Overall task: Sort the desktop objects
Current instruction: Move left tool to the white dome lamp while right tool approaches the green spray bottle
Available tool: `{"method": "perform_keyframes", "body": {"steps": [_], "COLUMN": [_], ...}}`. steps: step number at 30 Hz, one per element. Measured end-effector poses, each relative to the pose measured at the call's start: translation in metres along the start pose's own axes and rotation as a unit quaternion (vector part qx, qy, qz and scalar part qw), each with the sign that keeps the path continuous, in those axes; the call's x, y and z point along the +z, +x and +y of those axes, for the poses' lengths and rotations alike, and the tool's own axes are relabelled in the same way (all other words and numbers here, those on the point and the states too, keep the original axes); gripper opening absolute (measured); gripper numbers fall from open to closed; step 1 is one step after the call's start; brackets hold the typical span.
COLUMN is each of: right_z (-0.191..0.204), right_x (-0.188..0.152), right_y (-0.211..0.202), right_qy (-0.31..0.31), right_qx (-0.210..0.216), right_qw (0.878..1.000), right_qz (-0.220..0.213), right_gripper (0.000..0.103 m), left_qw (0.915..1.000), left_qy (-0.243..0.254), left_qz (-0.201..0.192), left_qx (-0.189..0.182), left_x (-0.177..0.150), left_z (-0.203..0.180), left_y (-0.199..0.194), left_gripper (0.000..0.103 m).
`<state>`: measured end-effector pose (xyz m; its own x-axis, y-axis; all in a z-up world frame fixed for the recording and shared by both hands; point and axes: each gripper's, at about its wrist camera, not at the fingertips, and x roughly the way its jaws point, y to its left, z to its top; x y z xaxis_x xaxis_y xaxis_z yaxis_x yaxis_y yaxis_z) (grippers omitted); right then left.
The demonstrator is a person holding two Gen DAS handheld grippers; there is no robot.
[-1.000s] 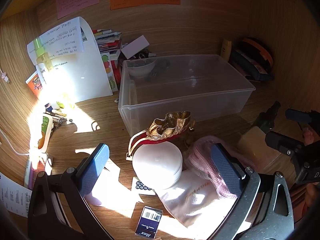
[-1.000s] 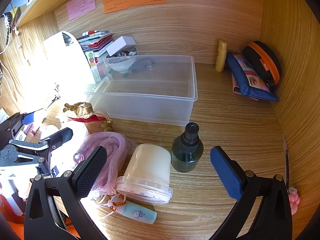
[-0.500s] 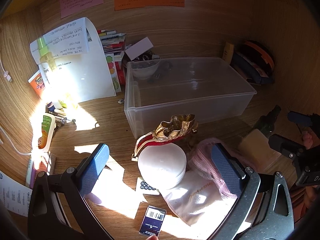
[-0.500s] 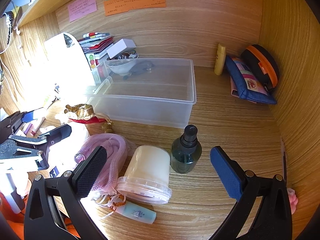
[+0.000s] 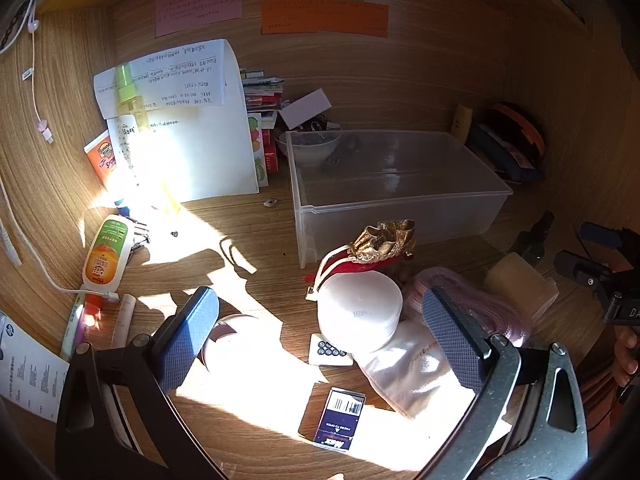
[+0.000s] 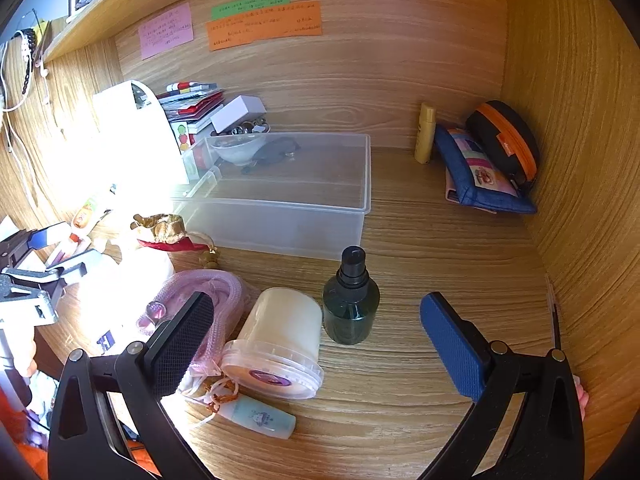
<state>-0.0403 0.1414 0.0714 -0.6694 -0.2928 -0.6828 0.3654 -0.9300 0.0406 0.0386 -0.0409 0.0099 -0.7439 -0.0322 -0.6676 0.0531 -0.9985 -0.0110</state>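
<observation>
Wooden table (image 6: 440,240), clear bin (image 6: 280,200) stood mid-table holding a bowl (image 6: 234,148), white tub (image 6: 280,336) lay tipped beside upright dark spray bottle (image 6: 352,304), left gripper (image 5: 320,332) and right gripper (image 6: 316,344) hung with jaws wide apart, holding nothing

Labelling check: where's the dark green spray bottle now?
Right wrist view, centre: dark green spray bottle stands upright before the clear plastic bin, right of the tipped white tub.

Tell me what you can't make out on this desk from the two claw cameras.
- Writing on the orange paper strip: too small, both views.
- Things left of the clear plastic bin: washed out by sun glare, right wrist view.
- Dark item in the bin's back corner: blurred through the wall, left wrist view.
</observation>
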Motion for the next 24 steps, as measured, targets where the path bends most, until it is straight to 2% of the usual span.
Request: {"method": "perform_keyframes", "body": {"steps": [3,7,11,13,18,21,24], "right_z": [-0.002,-0.008,-0.02,-0.022,-0.027,-0.03,-0.035], "right_x": [-0.004,-0.007,-0.009,-0.012,-0.019,-0.02,-0.02], "right_y": [0.0,-0.002,0.003,0.006,0.012,0.019,0.027], "right_qy": [-0.004,-0.007,0.008,0.003,-0.006,-0.008,-0.002], "right_qx": [-0.017,-0.066,-0.045,-0.052,-0.066,-0.066,-0.056], "right_qw": [1.0,0.998,0.999,0.999,0.998,0.998,0.998], "right_qz": [-0.003,-0.016,0.004,0.008,0.013,0.022,0.036], "right_gripper": [0.102,0.101,0.098,0.096,0.092,0.09,0.08], "left_qw": [0.9999,0.9998,0.996,0.9926,0.9909,0.9903,0.9892], "left_qy": [-0.007,-0.018,-0.045,-0.064,-0.073,-0.075,-0.077], "left_qz": [-0.01,0.013,0.076,0.103,0.109,0.114,0.121], "left_qx": [0.002,0.003,0.013,0.005,0.03,0.026,0.029], "left_x": [-0.006,-0.014,-0.023,-0.03,-0.046,-0.05,-0.05], "left_z": [0.011,0.027,0.047,0.058,0.067,0.067,0.066], "left_y": [-0.003,0.003,0.021,0.03,0.038,0.044,0.052], "left_gripper": [0.103,0.103,0.103,0.103,0.103,0.103,0.103]}}
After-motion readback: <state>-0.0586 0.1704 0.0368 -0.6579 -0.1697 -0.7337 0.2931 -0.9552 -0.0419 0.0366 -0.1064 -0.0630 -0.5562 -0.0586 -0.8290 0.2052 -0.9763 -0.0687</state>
